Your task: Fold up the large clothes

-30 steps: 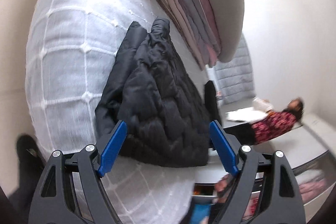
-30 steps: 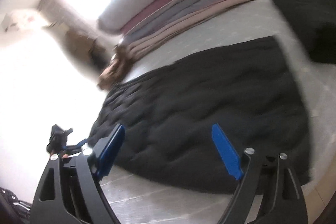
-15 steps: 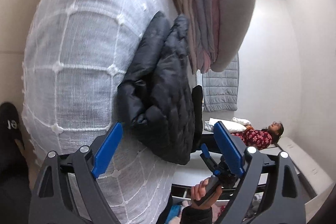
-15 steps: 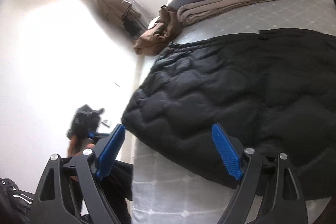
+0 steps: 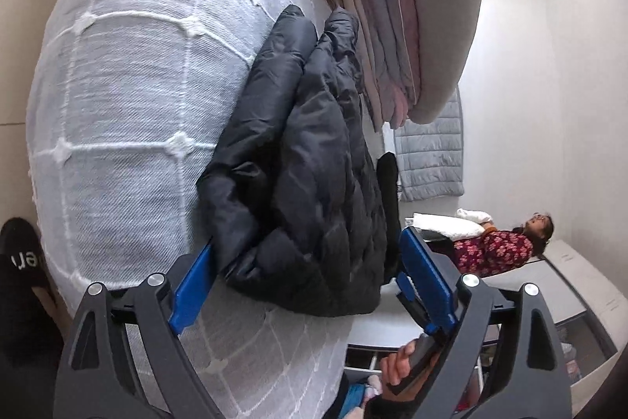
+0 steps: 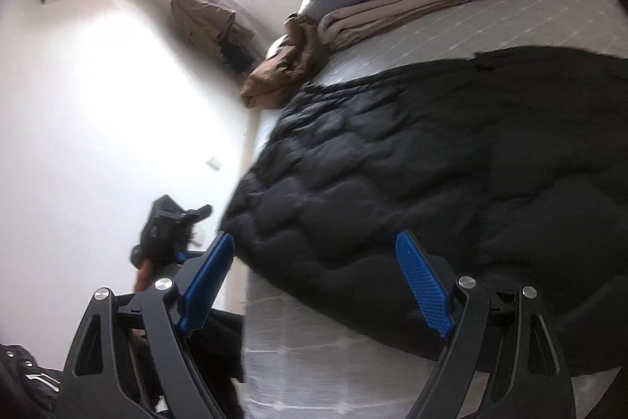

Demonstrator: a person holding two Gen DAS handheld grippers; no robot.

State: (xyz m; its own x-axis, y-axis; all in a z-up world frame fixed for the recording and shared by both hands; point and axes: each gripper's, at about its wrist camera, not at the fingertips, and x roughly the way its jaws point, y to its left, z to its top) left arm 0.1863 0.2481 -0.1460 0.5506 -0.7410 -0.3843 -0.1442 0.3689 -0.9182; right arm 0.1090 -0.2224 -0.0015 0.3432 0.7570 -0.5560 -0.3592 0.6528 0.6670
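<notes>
Black quilted jacket (image 5: 314, 183) lies on the bed (image 5: 129, 97), near its edge; soft, puffy, probably light and slippery. Both left tongs (image 5: 310, 281) and right tongs (image 6: 314, 277) spread, empty. Pinch the near hem.

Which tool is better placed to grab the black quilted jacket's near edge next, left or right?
Left, probably. The left tool is open with the black quilted jacket bunched between its blue pads, the hem right at them. The right tool is also open, but sits off the jacket's corner at the edge of the white bed cover.
</notes>
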